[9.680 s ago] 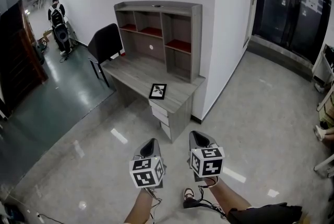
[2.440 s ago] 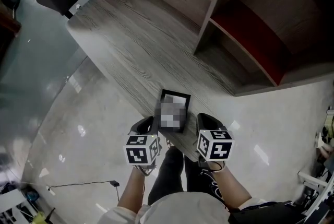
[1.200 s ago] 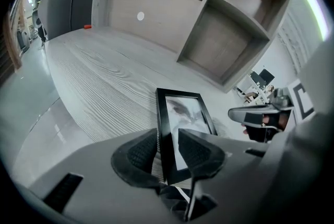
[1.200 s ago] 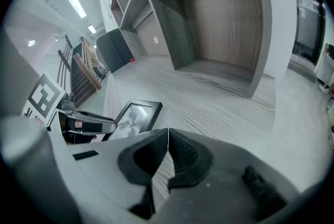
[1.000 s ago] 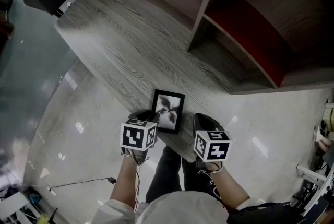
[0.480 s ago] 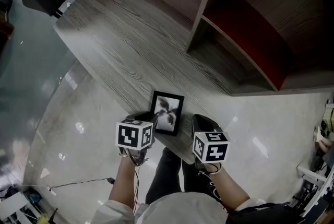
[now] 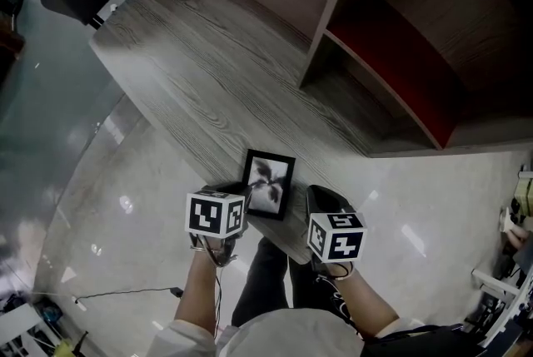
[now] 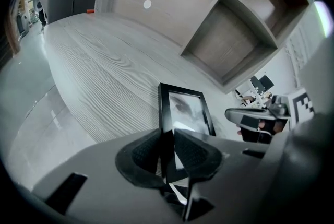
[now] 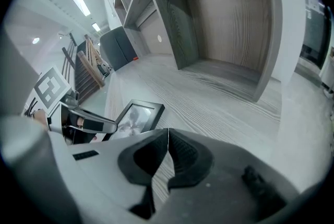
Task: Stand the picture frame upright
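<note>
The left gripper (image 8: 168, 137) had just closed on the black rectangular picture frame (image 8: 183, 108), edge between its jaws. The right gripper (image 9: 168, 134) was clenched, empty.

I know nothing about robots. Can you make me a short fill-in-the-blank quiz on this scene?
The picture frame lies ___ on the desk.
Between the left gripper's jaws, which have just been closing, is the edge of the ___.
The right gripper, jaws together, holds ___.
The shelf floors above the desk are ___.
Missing words: flat; picture frame; nothing; red.
</note>
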Action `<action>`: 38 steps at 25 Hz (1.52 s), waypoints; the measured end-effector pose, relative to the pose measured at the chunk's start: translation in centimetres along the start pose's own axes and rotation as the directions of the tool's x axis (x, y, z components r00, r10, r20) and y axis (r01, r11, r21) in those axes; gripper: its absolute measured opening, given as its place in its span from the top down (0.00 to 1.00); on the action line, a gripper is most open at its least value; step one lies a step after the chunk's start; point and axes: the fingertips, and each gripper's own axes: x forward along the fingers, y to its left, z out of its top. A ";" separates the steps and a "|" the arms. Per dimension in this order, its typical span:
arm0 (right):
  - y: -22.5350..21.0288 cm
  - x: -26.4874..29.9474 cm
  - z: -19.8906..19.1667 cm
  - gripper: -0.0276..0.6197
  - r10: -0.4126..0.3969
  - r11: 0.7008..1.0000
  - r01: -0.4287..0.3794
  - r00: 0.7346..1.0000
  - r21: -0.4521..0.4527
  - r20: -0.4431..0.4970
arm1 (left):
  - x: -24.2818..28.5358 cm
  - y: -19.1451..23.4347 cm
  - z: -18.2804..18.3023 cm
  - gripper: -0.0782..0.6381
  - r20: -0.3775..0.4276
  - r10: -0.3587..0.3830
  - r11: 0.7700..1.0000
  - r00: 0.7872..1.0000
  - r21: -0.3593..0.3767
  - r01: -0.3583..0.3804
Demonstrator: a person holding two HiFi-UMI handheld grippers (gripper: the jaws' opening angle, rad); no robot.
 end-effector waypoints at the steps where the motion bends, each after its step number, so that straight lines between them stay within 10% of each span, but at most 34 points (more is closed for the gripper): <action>1: 0.0 0.0 0.0 0.91 0.001 1.000 -0.001 1.000 -0.001 0.001 | 0.0 0.0 0.0 0.77 0.002 0.003 1.000 1.000 -0.004 -0.003; 28: -1.1 -4.2 3.2 0.91 -0.034 0.999 0.035 0.995 -0.008 0.094 | -3.3 -3.7 2.1 0.78 0.173 -0.028 0.996 0.985 -0.079 0.042; 38: -1.4 -8.1 6.5 0.91 -0.082 0.996 0.085 0.978 -0.006 0.192 | -6.5 -6.7 6.2 0.78 0.280 -0.060 0.998 0.958 -0.005 0.064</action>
